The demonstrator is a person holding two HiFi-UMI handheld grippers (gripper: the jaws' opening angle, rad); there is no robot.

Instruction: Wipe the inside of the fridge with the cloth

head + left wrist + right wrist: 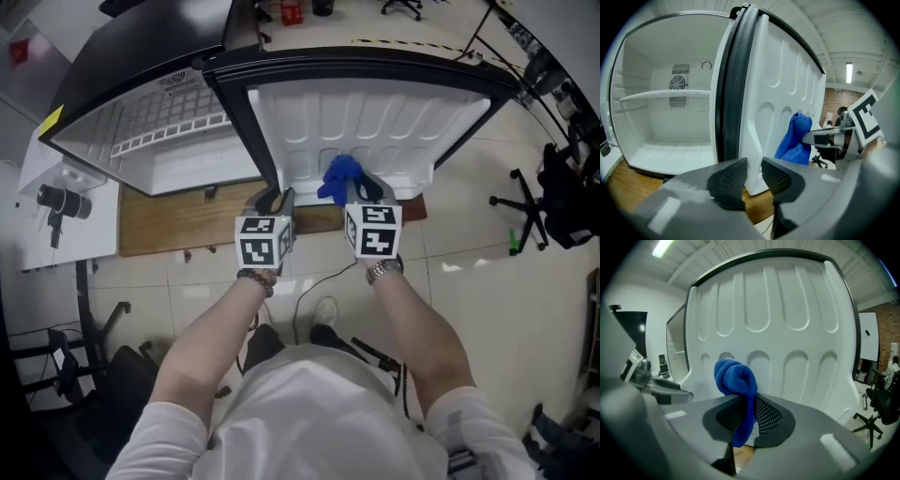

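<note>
A small white fridge (169, 141) stands open on a wooden board, its bare interior (670, 140) facing me. Its door (375, 122) is swung wide, the moulded liner (778, 333) filling the right gripper view. My right gripper (364, 186) (749, 416) is shut on a blue cloth (339, 176) (736, 378), which bunches above the pads close to the liner. My left gripper (278, 199) (754, 176) sits at the door's lower corner by the dark gasket, open. A narrow gap shows between its pads, with the door's white edge (754, 154) seen through it. The cloth (794, 138) hangs to its right.
A white shelf (665, 95) crosses the fridge interior under a round vent. The wooden board (187, 220) lies on a tiled floor. A white table with a small camera (56, 202) stands at the left, and dark office chairs (544, 202) at the right. A cable (319, 281) runs along the floor.
</note>
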